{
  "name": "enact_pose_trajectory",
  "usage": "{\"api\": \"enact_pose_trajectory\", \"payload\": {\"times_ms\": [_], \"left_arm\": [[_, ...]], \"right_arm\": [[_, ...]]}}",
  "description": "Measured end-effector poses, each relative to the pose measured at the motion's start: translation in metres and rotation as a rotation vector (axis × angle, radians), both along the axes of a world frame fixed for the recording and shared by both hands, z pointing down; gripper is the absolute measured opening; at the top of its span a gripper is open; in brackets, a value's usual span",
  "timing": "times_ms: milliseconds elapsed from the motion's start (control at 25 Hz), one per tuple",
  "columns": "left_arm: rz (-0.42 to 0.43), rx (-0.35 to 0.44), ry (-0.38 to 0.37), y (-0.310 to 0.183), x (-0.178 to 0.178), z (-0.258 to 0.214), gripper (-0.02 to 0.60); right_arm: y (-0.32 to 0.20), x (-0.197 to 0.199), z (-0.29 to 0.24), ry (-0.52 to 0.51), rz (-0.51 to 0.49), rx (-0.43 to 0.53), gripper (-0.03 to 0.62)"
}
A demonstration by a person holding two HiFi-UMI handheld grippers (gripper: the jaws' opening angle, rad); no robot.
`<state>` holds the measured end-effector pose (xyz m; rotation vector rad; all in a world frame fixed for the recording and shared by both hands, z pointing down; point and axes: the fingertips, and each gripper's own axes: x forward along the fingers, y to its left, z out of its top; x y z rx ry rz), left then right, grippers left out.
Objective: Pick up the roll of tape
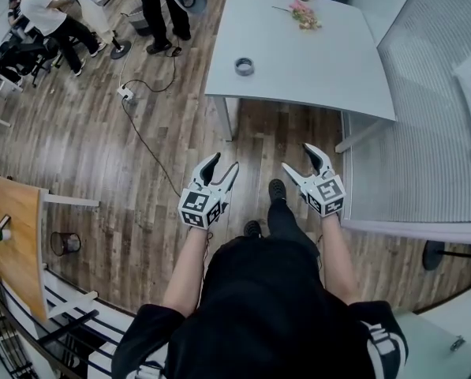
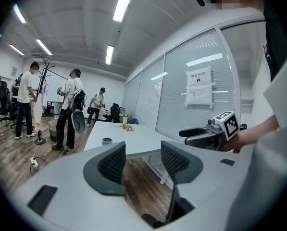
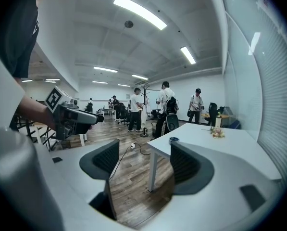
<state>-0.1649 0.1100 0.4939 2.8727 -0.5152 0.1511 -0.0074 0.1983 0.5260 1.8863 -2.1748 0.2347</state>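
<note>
In the head view the small grey roll of tape (image 1: 244, 66) lies flat near the left edge of the big white desk (image 1: 314, 61), well apart from the left tool (image 1: 224, 163) and right tool (image 1: 297, 158), which hang over the wood floor (image 1: 101, 148). The left gripper view shows its jaws spread with nothing between them. The right gripper view shows the same, so both look ready to reach for the tape.

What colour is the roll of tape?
Roll of tape: dark grey, clearest in the head view.
</note>
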Motion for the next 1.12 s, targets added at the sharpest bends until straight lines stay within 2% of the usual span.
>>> {"api": "enact_pose_trajectory", "payload": {"times_ms": [520,1120], "left_arm": [[-0.046,-0.02,-0.022,-0.031,0.009,0.007,0.23],[-0.093,-0.046,-0.053,-0.07,0.06,0.014,0.23]], "right_arm": [[-0.035,0.012,0.009,-0.016,-0.043,-0.03,0.328],[-0.083,0.062,0.025,-0.054,-0.096,-0.061,0.325]]}}
